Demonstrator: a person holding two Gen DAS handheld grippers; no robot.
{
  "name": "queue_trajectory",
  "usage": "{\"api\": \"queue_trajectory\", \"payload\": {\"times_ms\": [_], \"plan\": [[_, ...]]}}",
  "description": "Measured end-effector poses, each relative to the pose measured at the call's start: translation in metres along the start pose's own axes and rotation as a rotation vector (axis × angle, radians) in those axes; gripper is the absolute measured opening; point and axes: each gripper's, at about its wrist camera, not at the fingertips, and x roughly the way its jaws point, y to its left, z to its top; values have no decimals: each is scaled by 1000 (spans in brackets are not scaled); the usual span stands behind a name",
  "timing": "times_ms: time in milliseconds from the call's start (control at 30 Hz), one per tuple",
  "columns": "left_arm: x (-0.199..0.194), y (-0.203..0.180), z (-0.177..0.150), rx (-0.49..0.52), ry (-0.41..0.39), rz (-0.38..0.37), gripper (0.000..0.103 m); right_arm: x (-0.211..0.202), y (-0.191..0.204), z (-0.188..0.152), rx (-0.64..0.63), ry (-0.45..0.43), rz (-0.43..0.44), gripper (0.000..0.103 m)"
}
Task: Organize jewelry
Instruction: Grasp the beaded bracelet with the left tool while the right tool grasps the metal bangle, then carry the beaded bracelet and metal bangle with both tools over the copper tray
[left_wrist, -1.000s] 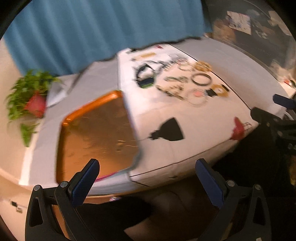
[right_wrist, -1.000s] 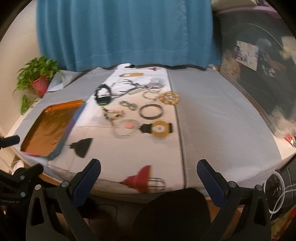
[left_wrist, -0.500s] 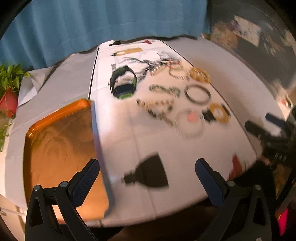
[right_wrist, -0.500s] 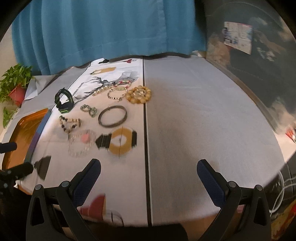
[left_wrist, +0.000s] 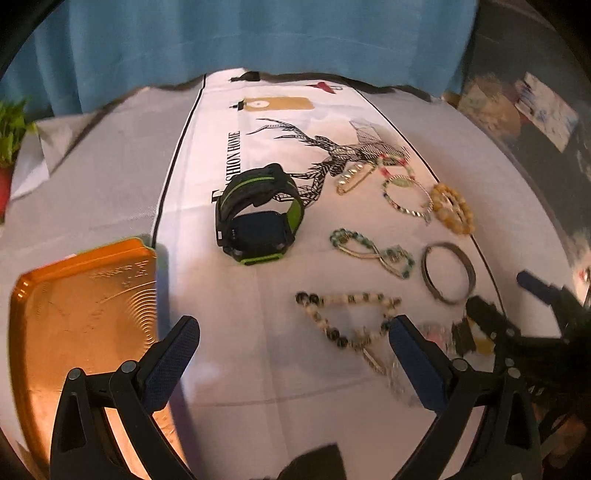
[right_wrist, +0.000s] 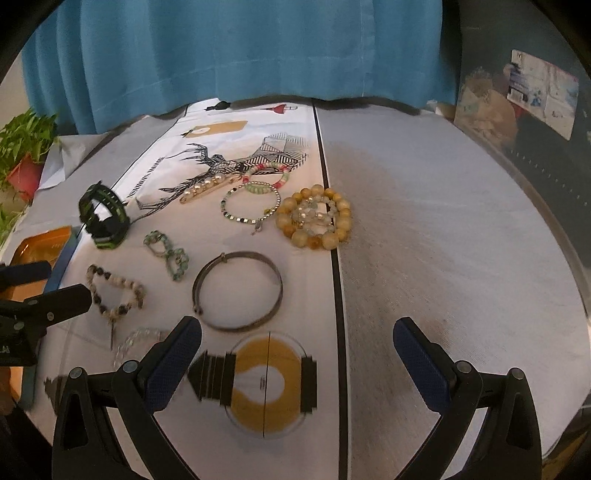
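Left wrist view: left gripper (left_wrist: 293, 354) spread wide, empty; right gripper (right_wrist: 297, 352) likewise. Beaded bracelet (left_wrist: 347, 317) at 1 o'clock could snag its neighbours; orange tray (left_wrist: 74, 325) at 9 o'clock.

orange tray (left_wrist: 77, 306), black watch (left_wrist: 258, 214) (green trim), blue curtain (right_wrist: 236, 51).

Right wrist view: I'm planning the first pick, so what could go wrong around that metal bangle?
The thin metal bangle lies flat on the cloth, so the right gripper fingers may slide over it or pinch fabric. The green bead bracelet and speckled bead bracelet lie close beside it, so a wide approach could drag them. The left gripper is near, so the two could collide.
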Motion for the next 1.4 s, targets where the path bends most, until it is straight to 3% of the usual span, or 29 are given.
{"api": "queue_trajectory", "payload": {"times_ms": [100, 200, 267, 400, 433, 500, 533, 600, 667, 767, 1000, 1400], "plan": [[9, 3, 5, -29, 21, -32, 95, 9, 5, 4, -6, 21, 22, 103], [17, 6, 7, -32, 39, -34, 76, 20, 16, 7, -39, 45, 29, 103], [22, 8, 8, -41, 41, -23, 51, 27, 24, 8, -63, 57, 19, 103], [20, 7, 5, -38, 17, -41, 28, 32, 30, 10, -64, 29, 9, 103], [20, 6, 4, -27, 20, -46, 6, 31, 29, 10, -64, 29, 9, 103], [17, 4, 2, -19, 32, -66, 6, 27, 28, 9, -61, 14, 6, 93], [13, 6, 1, -32, 29, -86, 5, 22, 28, 9, -63, -7, 9, 60], [4, 7, 1, -49, 19, -126, 5, 16, 30, 9, -89, 3, -23, 62], [-6, 7, 1, -58, -3, -145, 5, 13, 24, 9, -49, 10, 28, 62], [-32, 6, -1, -52, -42, -167, 5, 1, 20, 8, -22, -9, 18, 62], [-94, 4, -16, -22, -119, -144, 5, -67, 20, 2, -4, -115, 30, 62], [-201, 25, -102, -37, -217, -130, 5, -166, 68, -54, -75, -107, 96, 62]]}}
